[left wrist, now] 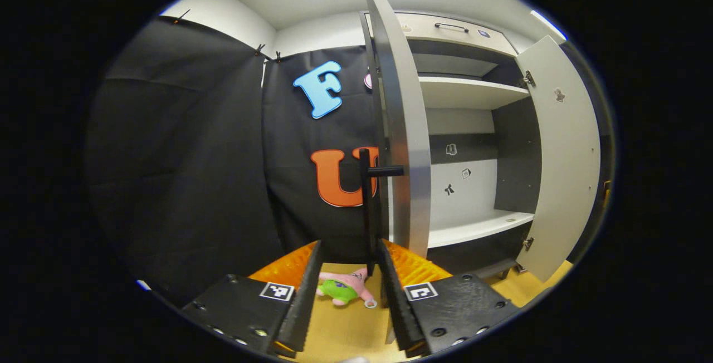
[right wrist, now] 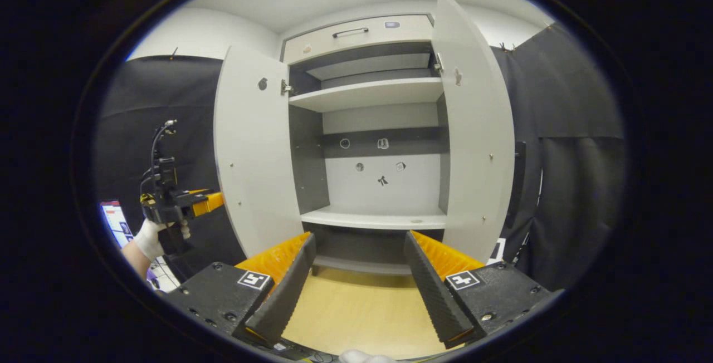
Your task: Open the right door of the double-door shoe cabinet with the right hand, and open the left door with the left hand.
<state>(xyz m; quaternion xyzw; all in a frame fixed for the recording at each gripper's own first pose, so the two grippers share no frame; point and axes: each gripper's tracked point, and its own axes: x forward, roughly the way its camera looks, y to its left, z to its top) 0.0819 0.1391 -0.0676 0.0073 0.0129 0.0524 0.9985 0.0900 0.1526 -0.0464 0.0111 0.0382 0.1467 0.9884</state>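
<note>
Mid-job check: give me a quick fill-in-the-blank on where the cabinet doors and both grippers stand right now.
1. Both the left door and the right door of the shoe cabinet stand ____.
2. The right gripper is open and holds ____.
3. The left gripper has its fingers on either side of the left door's black ____.
4. On the floor below the left gripper lies a pink and green plush ____.

Missing words: open; nothing; handle; toy

Matt smooth cabinet doors (right wrist: 253, 146), wood-look floor (right wrist: 356, 307), plush toy (left wrist: 345, 288)

The left door (left wrist: 398, 129) stands edge-on, perhaps hiding part of its handle (left wrist: 367, 207).
</note>
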